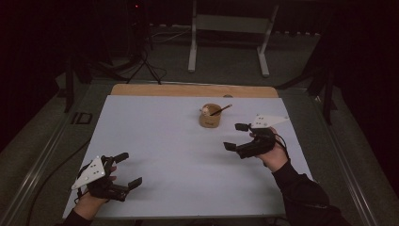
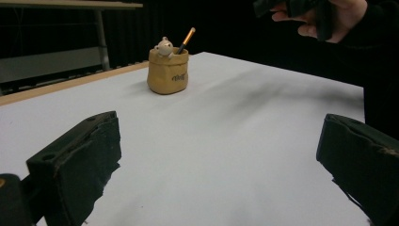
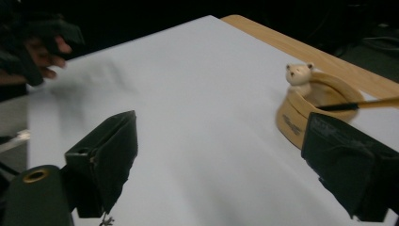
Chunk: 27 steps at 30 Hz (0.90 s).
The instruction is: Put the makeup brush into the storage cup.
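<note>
Claws first: right claw point(image 1: 236, 136) spread wide, holding nothing, just beside the tan pot point(image 1: 210, 116); left claw point(image 1: 128, 169) likewise spread, well apart at the bench's point(image 1: 188, 183) near corner; pot stands upright, holding a pencil point(image 1: 220, 110) and a small bear figure point(image 3: 298, 75).

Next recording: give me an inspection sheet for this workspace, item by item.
Surface: white sheet over a wooden table; wood shows along the far edge.
Job's things: tan sack-shaped pot upright on the sheet, holding a small bear figure and a pencil that leans out over the rim.
Clutter: nothing seen.
Grippers: left gripper open, holding nothing, near corner; right gripper open, holding nothing, beside the pot, apart from it.
Cables: one runs along the floor at left.
Surroundings: dark room, grey frame behind, tripod.
</note>
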Each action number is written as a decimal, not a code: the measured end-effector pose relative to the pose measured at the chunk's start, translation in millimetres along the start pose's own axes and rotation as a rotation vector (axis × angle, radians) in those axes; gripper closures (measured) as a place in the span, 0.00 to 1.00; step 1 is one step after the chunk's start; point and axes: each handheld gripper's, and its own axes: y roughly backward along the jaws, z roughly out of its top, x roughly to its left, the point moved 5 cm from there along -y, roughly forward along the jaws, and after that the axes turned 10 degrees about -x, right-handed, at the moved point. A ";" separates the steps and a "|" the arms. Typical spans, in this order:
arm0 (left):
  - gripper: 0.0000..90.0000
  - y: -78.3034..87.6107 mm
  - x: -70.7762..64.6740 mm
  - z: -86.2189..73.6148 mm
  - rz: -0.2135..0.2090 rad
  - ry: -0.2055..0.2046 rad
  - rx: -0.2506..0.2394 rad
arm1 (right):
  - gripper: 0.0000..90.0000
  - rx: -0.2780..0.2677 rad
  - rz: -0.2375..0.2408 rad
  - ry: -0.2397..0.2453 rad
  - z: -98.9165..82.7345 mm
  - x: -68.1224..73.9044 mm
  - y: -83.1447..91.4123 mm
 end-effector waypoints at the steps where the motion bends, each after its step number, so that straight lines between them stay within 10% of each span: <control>1: 0.02 0.0 0.1 0.0 0.001 -0.001 0.001 | 0.15 -0.002 0.007 0.006 -2.0 1.7 0.8; 16: 0.02 -0.6 -0.1 -0.5 -0.001 0.000 0.002 | 0.19 0.066 0.150 0.010 -53.6 19.8 11.5; 27: 0.02 -1.2 -0.6 -0.9 -0.003 0.000 0.004 | 0.16 0.018 0.137 -0.015 -77.9 19.0 34.9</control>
